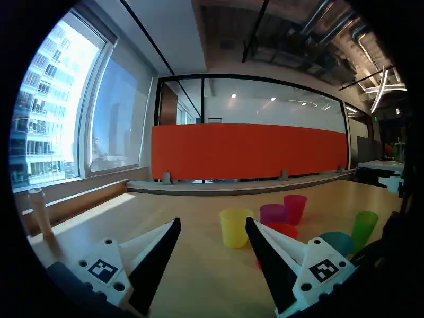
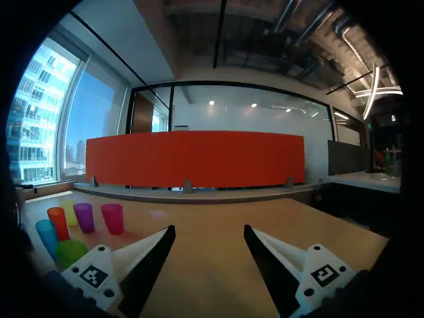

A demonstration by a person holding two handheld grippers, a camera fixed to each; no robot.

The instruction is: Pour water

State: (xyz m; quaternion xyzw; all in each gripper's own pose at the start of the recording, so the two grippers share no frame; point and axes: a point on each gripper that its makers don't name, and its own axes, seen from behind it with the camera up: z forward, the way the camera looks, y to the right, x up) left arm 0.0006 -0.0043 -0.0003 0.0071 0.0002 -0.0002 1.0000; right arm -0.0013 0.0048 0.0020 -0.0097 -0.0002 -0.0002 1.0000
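Several coloured plastic cups stand in a cluster on the wooden table. In the left gripper view a yellow cup [image 1: 233,227] is just ahead, between the fingertips, with a purple cup [image 1: 273,213], a pink cup [image 1: 295,208], a teal cup [image 1: 337,243] and a green cup [image 1: 364,228] to its right; a red cup [image 1: 285,230] is partly hidden by the right finger. My left gripper [image 1: 212,222] is open and holds nothing. In the right gripper view the same cluster sits far left: orange cup [image 2: 58,222], purple cup [image 2: 84,217], pink cup [image 2: 113,218], green cup [image 2: 70,250]. My right gripper [image 2: 208,229] is open over bare table.
A red partition panel [image 1: 249,151] runs along the table's far edge, with a glass wall behind it. Large windows [image 1: 53,122] line the left side above a wooden ledge. A pale upright cylinder [image 1: 40,212] stands at the far left. A second desk [image 2: 365,180] is at the right.
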